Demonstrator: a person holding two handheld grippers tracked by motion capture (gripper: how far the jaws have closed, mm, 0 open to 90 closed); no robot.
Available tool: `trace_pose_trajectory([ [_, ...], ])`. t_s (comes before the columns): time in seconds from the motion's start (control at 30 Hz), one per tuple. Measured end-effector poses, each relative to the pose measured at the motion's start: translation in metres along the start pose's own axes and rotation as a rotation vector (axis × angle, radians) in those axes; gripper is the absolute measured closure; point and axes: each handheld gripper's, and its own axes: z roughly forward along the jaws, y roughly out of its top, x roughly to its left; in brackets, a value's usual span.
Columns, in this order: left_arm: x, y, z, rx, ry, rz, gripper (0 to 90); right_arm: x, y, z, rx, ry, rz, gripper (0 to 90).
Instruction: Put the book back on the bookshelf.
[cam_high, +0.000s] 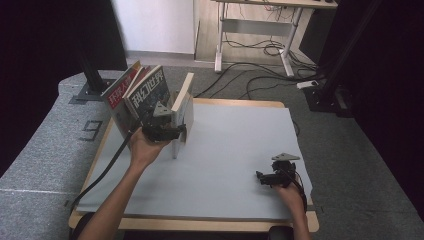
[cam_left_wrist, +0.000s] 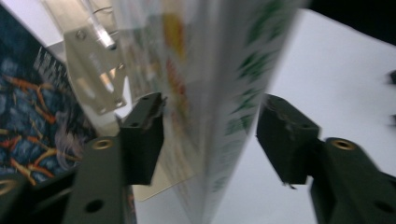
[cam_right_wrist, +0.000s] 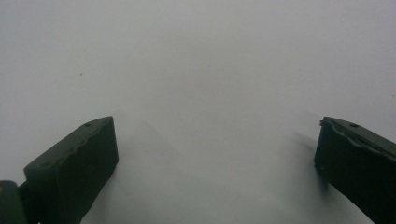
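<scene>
Left gripper (cam_high: 181, 133) near the far-left corner of the surface (cam_high: 235, 150), jaws parted and straddling the lower edge of a pale book (cam_high: 183, 112) — one jaw on each side, a gap visible between the pads and the covers in the left gripper view, so not clamped; book (cam_left_wrist: 215, 93) standing on edge, tilted, blurred, with green print on its facing cover. Just beside it toward the left edge, two magazines (cam_high: 135, 92) leaning upright against a clear stand (cam_left_wrist: 93, 70), the nearer cover dark blue with white characters, the one behind red; dark blue cover (cam_left_wrist: 28, 112) also at the left of the left gripper view. Right gripper (cam_high: 261, 178) well apart, low over the near-right corner of the surface — jaws wide, holding nothing, bare grey surface (cam_right_wrist: 196, 70) between them.
</scene>
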Motion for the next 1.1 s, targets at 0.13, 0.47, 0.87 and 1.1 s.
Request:
trace_pose_trajectory([
  [0.13,0.002,0.004,0.006,-0.007,0.042,-0.025,57.6,0.0,0.0,0.0,0.0,0.0,0.0,0.0],
  [0.47,0.009,0.009,0.007,-0.053,0.135,-0.085,73.4,0.0,0.0,0.0,0.0,0.001,0.0,0.0],
  [0.87,0.006,0.008,0.009,-0.08,0.137,-0.072,73.3,0.0,0.0,0.0,0.0,0.001,0.0,0.0],
  [1.1,0.004,0.004,0.007,-0.023,0.103,-0.058,71.6,0.0,0.0,0.0,0.0,0.0,0.0,0.0],
])
